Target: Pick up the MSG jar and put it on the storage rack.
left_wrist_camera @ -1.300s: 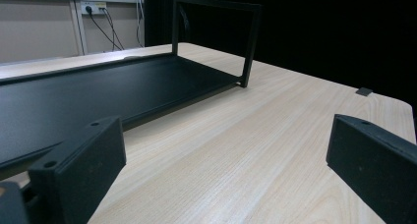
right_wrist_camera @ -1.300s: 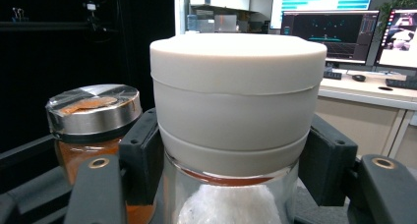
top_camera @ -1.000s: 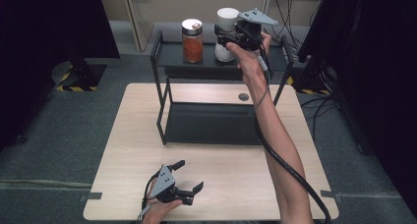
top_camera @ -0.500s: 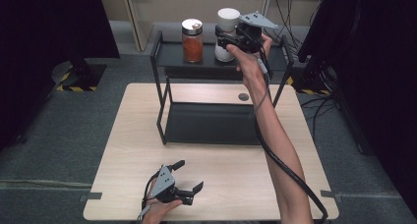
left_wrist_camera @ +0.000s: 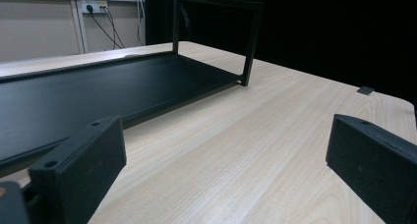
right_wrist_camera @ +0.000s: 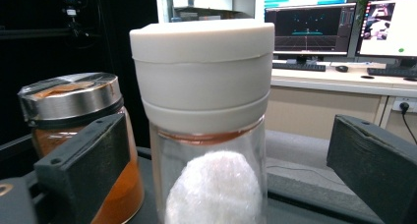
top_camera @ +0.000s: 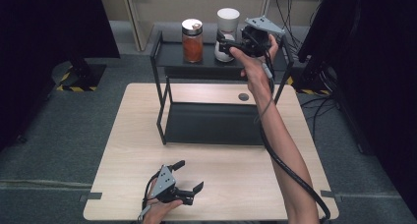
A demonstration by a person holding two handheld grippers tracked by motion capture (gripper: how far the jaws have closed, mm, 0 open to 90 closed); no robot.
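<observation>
Your pale wooden tabletop [top_camera: 147,135] fills the middle of the high view, ringed by grey carpet and black curtains, with a beige wall and sockets along the top edge. A black two-tier metal rack [top_camera: 162,86] stands on its far half. On the rack's upper shelf, in the upper middle of the frame, the white-capped glass jar [top_camera: 227,22] stands upright, long axis vertical and cap up, with white fluffy stuff showing inside in the right gripper view. The jar of orange contents [top_camera: 192,40] stands just to its left, apart from it. Your right arm stretches up the right side of the frame, hand wrapped around the right tongs [top_camera: 222,48], which point level toward the frame's left at the white-capped jar. Their jaws have just been opening and now stand wide on either side of the glass, pads clear of it. At the bottom, left of centre, your left hand holds the left tongs [top_camera: 189,177] low over bare wood, spread open, holding nothing, aimed toward the frame's right.
</observation>
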